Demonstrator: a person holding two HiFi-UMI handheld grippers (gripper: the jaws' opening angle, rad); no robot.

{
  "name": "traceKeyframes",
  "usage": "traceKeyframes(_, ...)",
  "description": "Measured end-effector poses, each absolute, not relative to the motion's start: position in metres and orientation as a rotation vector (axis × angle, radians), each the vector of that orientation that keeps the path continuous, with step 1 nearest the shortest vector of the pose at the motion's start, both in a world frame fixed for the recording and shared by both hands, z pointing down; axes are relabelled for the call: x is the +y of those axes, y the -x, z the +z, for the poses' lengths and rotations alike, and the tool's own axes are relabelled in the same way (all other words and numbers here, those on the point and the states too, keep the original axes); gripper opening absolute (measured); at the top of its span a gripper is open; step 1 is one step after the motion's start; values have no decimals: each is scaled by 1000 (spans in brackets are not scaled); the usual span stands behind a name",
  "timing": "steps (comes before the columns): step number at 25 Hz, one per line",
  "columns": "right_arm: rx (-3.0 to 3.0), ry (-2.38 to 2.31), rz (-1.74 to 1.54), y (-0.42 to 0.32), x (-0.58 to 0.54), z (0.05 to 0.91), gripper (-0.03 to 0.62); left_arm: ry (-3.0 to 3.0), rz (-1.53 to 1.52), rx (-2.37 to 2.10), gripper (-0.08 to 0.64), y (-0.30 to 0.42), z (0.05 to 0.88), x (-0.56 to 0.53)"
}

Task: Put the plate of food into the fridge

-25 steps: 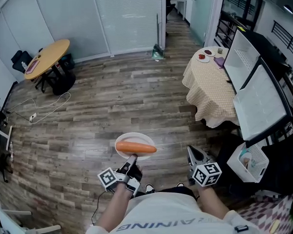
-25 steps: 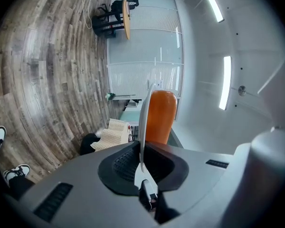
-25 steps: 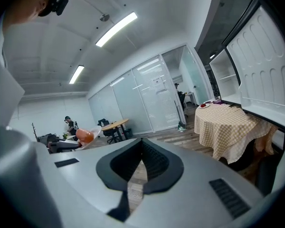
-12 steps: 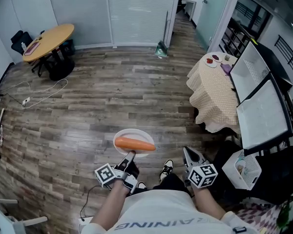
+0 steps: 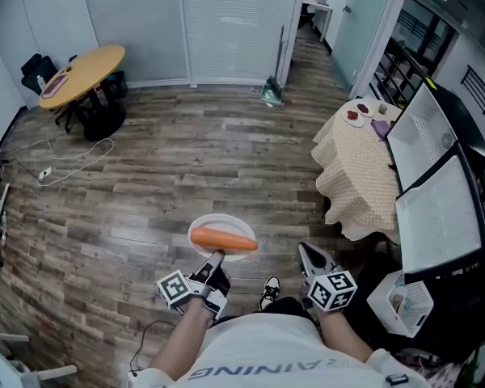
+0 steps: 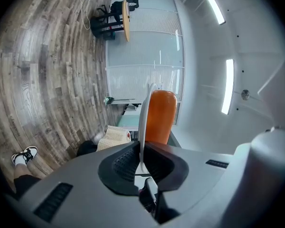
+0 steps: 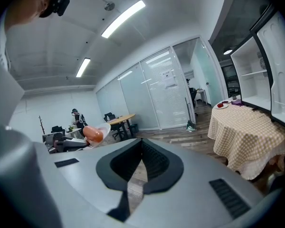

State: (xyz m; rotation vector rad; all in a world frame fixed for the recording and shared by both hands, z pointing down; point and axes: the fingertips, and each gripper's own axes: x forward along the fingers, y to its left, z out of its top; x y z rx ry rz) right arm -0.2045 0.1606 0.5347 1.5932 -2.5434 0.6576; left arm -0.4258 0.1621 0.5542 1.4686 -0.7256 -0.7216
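A white plate (image 5: 223, 226) carrying a long orange piece of food (image 5: 223, 239) is held level above the wooden floor. My left gripper (image 5: 215, 262) is shut on the plate's near rim. In the left gripper view the plate (image 6: 143, 120) shows edge-on between the pads, with the orange food (image 6: 160, 116) behind it. My right gripper (image 5: 309, 254) hangs to the right of the plate, shut and holding nothing. Its own view shows the plate (image 7: 96, 129) off to its left. The fridge (image 5: 441, 191) stands at the right with its white doors open.
A table with a checked cloth (image 5: 360, 171) and small dishes stands beside the fridge. A white basket (image 5: 401, 299) sits on the floor below the fridge doors. A round wooden table (image 5: 81, 74) with dark chairs is far left, and a cable (image 5: 65, 162) trails on the floor.
The head view has shifted a little, so the checked table and fridge sit slightly further right and lower. A shoe has stepped forward. Both grippers hold as before.
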Motion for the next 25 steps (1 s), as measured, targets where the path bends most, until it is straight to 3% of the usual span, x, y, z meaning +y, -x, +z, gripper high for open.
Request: traceKeyframes(25,-2559,-1659,769,55,-18,552,23,-1480,-639,-732,28,274,538,-24)
